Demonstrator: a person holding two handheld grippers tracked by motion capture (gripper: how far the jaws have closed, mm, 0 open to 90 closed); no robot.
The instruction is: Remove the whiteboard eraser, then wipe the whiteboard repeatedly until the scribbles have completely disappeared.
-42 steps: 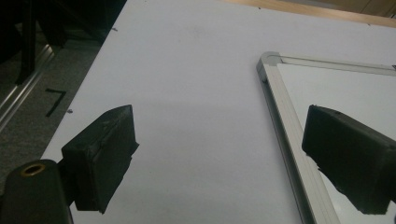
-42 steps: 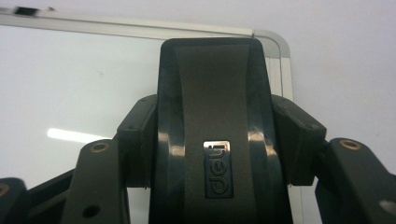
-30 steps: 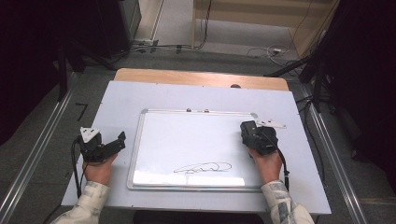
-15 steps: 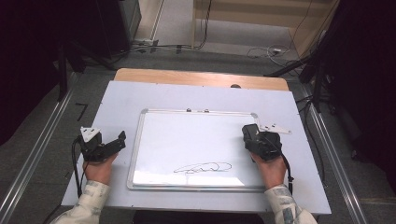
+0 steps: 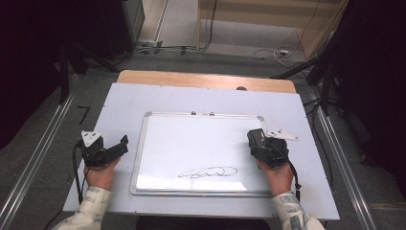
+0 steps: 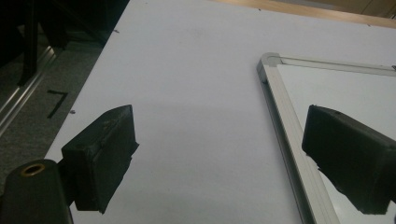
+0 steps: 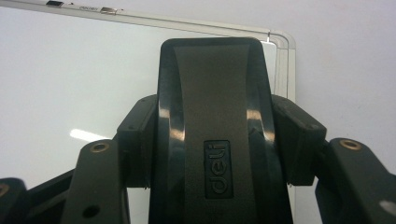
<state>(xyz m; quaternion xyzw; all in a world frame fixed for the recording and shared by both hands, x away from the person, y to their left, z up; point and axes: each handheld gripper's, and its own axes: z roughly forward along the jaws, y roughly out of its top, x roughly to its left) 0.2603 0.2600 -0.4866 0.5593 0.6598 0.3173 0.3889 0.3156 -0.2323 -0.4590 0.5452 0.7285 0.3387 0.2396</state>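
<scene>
We see a whiteboard (image 5: 201, 153) with a silver frame lying flat in the middle of the pale table (image 5: 191, 98), its long sides running across in front of us. Its surface is white and mostly bare, with a thin looping scribble (image 5: 208, 171) low on the board, near its close edge and a little right of centre. Two small clips sit on the board's far frame edge. At the board's right edge, our right gripper (image 5: 258, 143) has its jaws pressed against the sides of a black whiteboard eraser (image 7: 212, 135), pinching it; the eraser's glossy back carries a raised "deli" mark, and it reaches over the board's surface toward the far right corner of the frame. Left of the board, over bare table, our left gripper (image 5: 120, 143) has its jaws spread wide with nothing between them, and in the left gripper view one black jaw pad (image 6: 348, 163) hangs over the board's left frame edge.
</scene>
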